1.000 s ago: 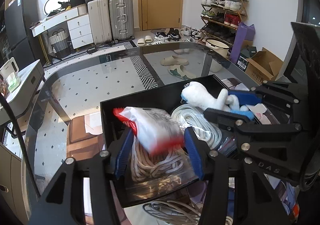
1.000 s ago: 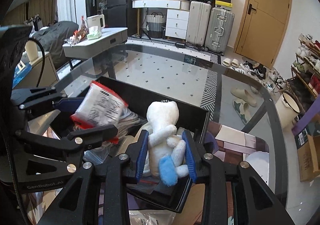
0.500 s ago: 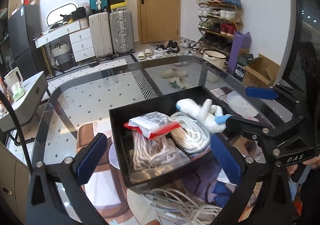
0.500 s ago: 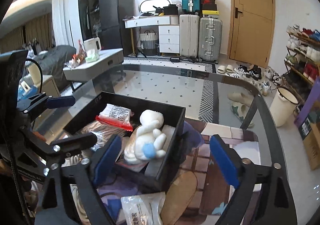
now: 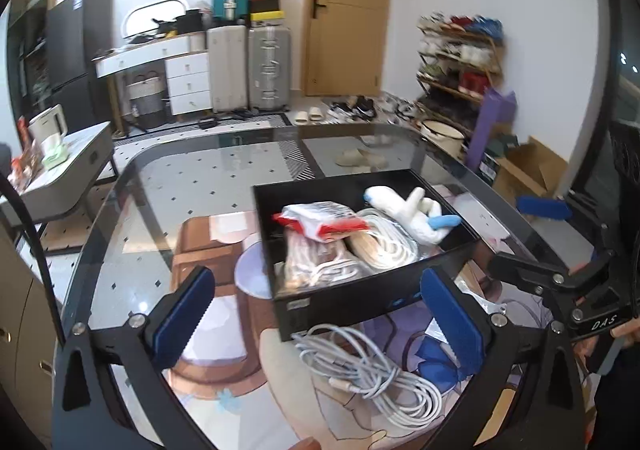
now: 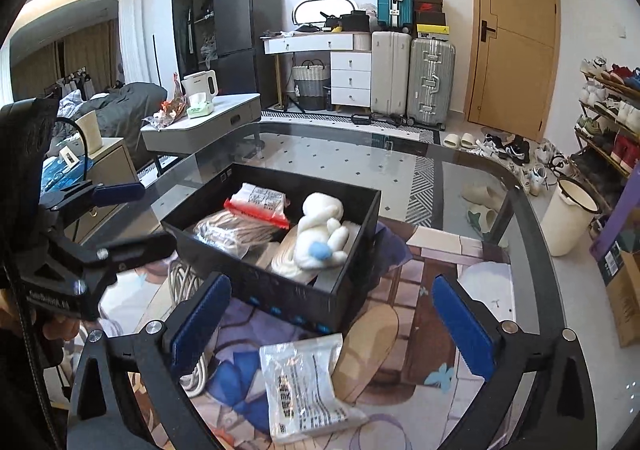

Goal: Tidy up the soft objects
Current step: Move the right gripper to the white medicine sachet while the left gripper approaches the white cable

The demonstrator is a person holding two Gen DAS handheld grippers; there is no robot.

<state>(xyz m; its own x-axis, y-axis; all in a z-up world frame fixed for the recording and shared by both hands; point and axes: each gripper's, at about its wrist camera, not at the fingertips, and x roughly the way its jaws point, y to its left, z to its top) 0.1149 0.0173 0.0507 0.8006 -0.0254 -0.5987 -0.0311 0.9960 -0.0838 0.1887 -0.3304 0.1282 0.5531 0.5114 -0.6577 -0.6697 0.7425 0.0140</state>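
Glass tabletop [image 5: 192, 186], oval with a dark rim, carries a shallow black rectangular box [image 5: 360, 296] toward its near side, and the soft things are mostly gathered inside it. A white plush toy with a pale blue tip [image 5: 412, 206] lies on its side in the right half of the box, resting on a coil of white rope [image 5: 384, 246]. Beside it, in the left half, a clear packet with a red edge [image 5: 320, 216] sits on top of a bagged bundle of beige cord [image 5: 316, 270].

Both tools hang back from the box with nothing between their fingers. The left gripper [image 5: 316, 314] has its blue-padded jaws spread wide, one to each side of the box's near wall without touching it. The right gripper [image 6: 332, 320] is likewise spread; its jaws are opening at this moment and frame the near corner of the box from above, empty.

Outside the box, on the table just in front of it, lies a loose tangle of white cable [image 5: 372, 370], under the left gripper. From the right wrist view a flat clear plastic bag with printed text [image 6: 304, 382] lies on the tabletop just short of the box, between the right gripper's fingers but well below them and untouched. A patterned rug [image 6: 400, 330] shows through the glass underneath.
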